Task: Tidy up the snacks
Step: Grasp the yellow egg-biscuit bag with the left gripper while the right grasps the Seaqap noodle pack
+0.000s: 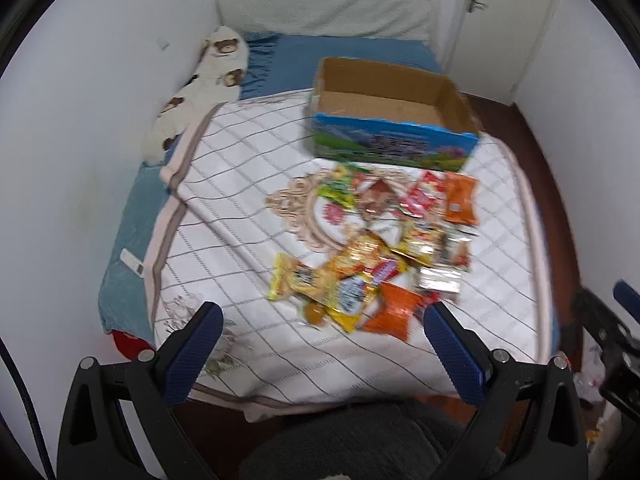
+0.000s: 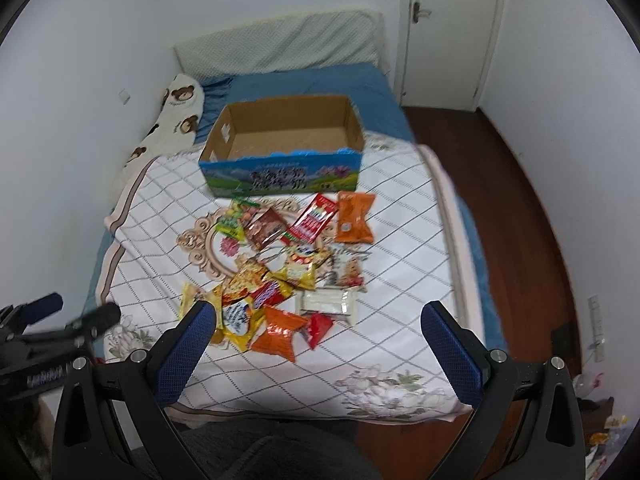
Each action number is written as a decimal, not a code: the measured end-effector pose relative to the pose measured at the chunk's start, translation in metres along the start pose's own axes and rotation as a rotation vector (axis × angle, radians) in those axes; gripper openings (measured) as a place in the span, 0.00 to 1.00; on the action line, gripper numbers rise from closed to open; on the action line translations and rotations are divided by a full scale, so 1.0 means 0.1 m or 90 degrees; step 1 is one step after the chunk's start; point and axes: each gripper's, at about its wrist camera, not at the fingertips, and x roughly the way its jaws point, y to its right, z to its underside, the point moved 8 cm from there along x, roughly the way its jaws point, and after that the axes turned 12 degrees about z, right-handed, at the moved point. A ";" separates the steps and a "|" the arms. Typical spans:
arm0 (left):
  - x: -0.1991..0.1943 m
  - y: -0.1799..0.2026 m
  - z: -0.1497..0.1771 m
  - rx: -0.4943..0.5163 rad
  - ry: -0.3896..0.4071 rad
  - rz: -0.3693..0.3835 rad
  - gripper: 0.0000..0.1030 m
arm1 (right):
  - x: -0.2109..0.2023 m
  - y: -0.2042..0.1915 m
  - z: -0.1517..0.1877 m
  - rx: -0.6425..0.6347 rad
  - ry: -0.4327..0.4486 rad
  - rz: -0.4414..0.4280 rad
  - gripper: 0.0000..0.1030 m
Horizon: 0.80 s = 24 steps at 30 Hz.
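Holding both tools wide apart and empty, you hover over the bed (image 2: pixel 400 240). Snack packets (image 2: pixel 280 272) lie piled straight ahead of your right tool (image 2: pixel 320 320); your left tool (image 1: pixel 324 320) sits just beside. The empty box (image 2: pixel 288 148) waits behind them.

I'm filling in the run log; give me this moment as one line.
phase: start | left gripper: open, empty | right gripper: open, empty | cardboard box: empty | snack packets: piled on bed

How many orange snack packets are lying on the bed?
2. One orange packet lies at the pile's far right, just before the cardboard box; another orange packet sits at the near edge. Others may hide beneath the pile.
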 end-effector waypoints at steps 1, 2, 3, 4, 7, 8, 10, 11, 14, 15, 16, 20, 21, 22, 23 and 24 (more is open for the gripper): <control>0.11 -0.09 0.00 -0.004 -0.006 -0.014 1.00 | 0.14 -0.06 0.03 -0.006 -0.016 -0.009 1.00; 0.23 -0.19 0.01 -0.009 -0.016 -0.028 1.00 | 0.26 -0.10 0.05 -0.010 -0.030 -0.013 1.00; 0.37 -0.30 0.02 -0.016 -0.029 -0.043 1.00 | 0.41 -0.16 0.09 -0.015 -0.050 -0.022 1.00; 0.48 -0.40 0.04 -0.019 -0.040 -0.051 1.00 | 0.59 -0.23 0.13 -0.014 -0.075 -0.030 1.00; 0.90 -0.68 0.17 -0.023 -0.084 -0.071 1.00 | 1.18 -0.45 0.34 -0.015 -0.156 -0.053 1.00; 1.03 -0.75 0.22 -0.020 -0.101 -0.076 1.00 | 1.36 -0.50 0.41 -0.013 -0.182 -0.054 0.99; 1.27 -0.90 0.33 -0.029 -0.133 -0.081 1.00 | 1.74 -0.64 0.57 -0.022 -0.219 -0.058 0.99; 1.40 -0.95 0.40 -0.045 -0.157 -0.065 1.00 | 1.89 -0.69 0.65 -0.021 -0.240 -0.060 0.98; 1.77 -1.11 0.56 -0.141 -0.222 -0.006 1.00 | 2.26 -0.88 0.81 0.002 -0.299 -0.104 0.97; 1.89 -1.15 0.61 -0.190 -0.243 0.027 0.98 | 2.36 -0.93 0.85 0.010 -0.315 -0.108 0.96; 2.00 -1.20 0.64 -0.250 -0.258 0.060 0.98 | 2.44 -1.00 0.85 0.020 -0.319 -0.122 0.96; 2.34 -1.33 0.56 -0.414 -0.265 0.153 0.98 | 2.64 -1.24 0.79 0.050 -0.331 -0.138 0.94; 2.43 -1.36 0.54 -0.446 -0.269 0.168 0.98 | 2.69 -1.27 0.78 0.058 -0.333 -0.137 0.94; 2.55 -1.37 0.51 -0.479 -0.276 0.190 0.98 | 2.73 -1.30 0.75 0.065 -0.336 -0.138 0.94; 2.66 -1.36 0.50 -0.502 -0.289 0.201 0.98 | 2.75 -1.33 0.72 0.069 -0.339 -0.139 0.94; 2.77 -1.38 0.50 -0.527 -0.303 0.213 0.97 | 2.79 -1.34 0.68 0.074 -0.341 -0.133 0.94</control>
